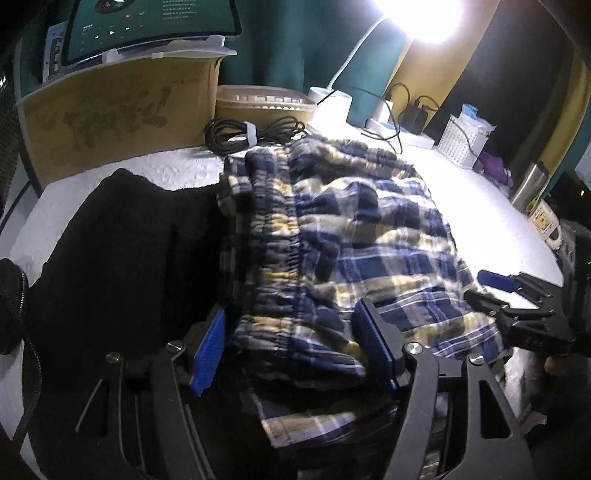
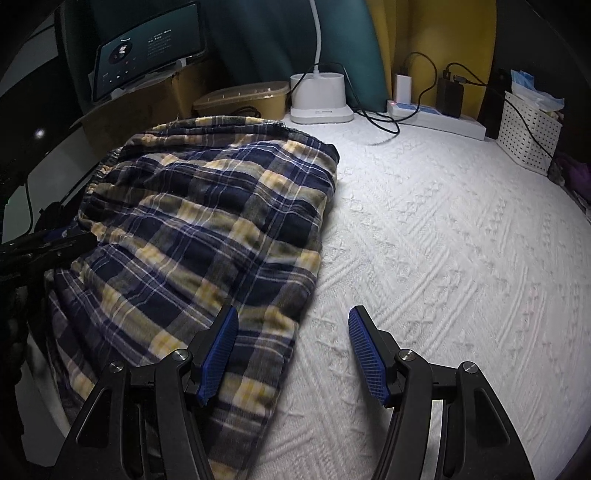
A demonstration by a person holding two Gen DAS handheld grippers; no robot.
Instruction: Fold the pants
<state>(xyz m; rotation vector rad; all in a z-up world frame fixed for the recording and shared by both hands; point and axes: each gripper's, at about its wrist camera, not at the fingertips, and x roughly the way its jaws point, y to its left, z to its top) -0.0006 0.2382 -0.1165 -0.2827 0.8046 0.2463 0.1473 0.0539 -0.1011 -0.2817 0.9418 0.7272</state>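
Observation:
The navy, yellow and white plaid pants (image 1: 343, 236) lie bunched and partly folded on the white textured table cover (image 2: 443, 240). My left gripper (image 1: 291, 332) is open, its blue pads on either side of the elastic waistband at the near edge. My right gripper (image 2: 291, 343) is open and empty; its left finger is over the pants' right edge (image 2: 221, 229) and its right finger is over bare cover. The right gripper also shows in the left wrist view (image 1: 517, 295) at the pants' right edge. The left gripper shows at the far left of the right wrist view (image 2: 51, 243).
A black garment (image 1: 122, 251) lies left of the pants. Behind stand a cardboard box (image 1: 118, 110) with a screen (image 1: 147, 26) on it, coiled cable (image 1: 251, 133), a tan container (image 2: 243, 96), a white lamp base (image 2: 319, 98), a power strip (image 2: 436, 114) and a white basket (image 2: 528, 129).

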